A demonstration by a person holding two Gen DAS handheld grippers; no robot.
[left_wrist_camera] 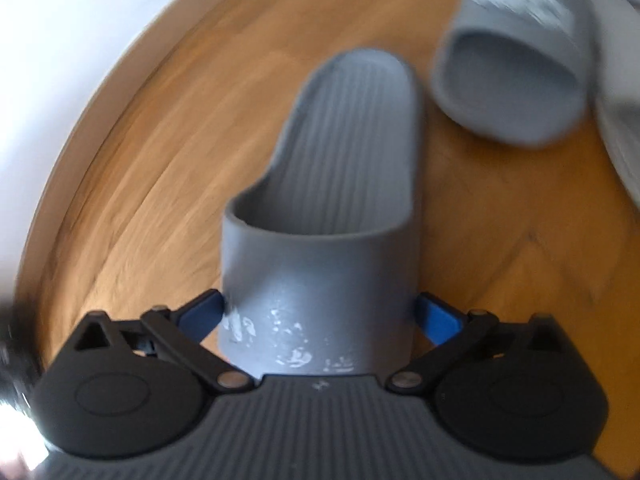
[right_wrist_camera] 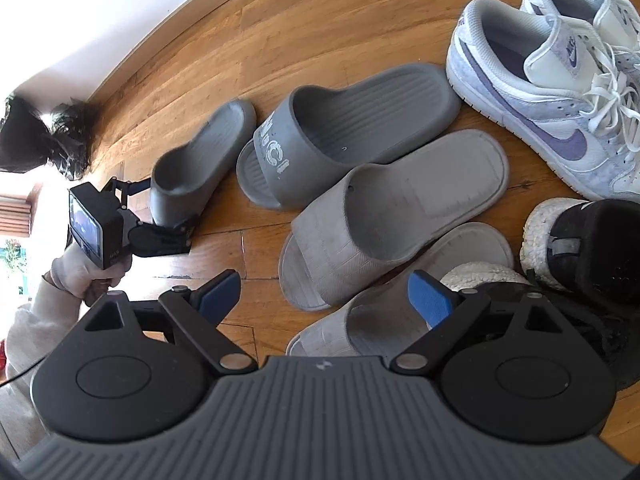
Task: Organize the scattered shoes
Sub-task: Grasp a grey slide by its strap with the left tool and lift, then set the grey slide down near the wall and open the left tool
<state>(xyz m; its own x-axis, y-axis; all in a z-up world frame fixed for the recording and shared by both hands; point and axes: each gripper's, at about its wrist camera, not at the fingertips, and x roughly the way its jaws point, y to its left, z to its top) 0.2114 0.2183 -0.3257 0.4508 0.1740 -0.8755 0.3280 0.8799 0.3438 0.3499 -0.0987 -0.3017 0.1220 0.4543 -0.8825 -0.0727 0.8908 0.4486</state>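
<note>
My left gripper [left_wrist_camera: 320, 312] is shut on the strap end of a dark grey slide [left_wrist_camera: 344, 184], heel pointing away from me; the right wrist view shows this slide [right_wrist_camera: 200, 152] held at the left of the pile. Its matching grey slide [left_wrist_camera: 516, 60] lies on the wooden floor just to the right, also in the right wrist view [right_wrist_camera: 348, 128]. My right gripper [right_wrist_camera: 324, 300] is open and empty, hovering over a pair of light grey slippers [right_wrist_camera: 392, 208]. A white and purple sneaker pair [right_wrist_camera: 552, 92] lies at the far right.
Black shoes with white foam soles [right_wrist_camera: 580, 240] lie at the right, close to my right gripper. A white wall [right_wrist_camera: 100, 12] runs along the far edge of the wooden floor [right_wrist_camera: 320, 20]. A dark furry object [right_wrist_camera: 44, 136] sits by the wall at left.
</note>
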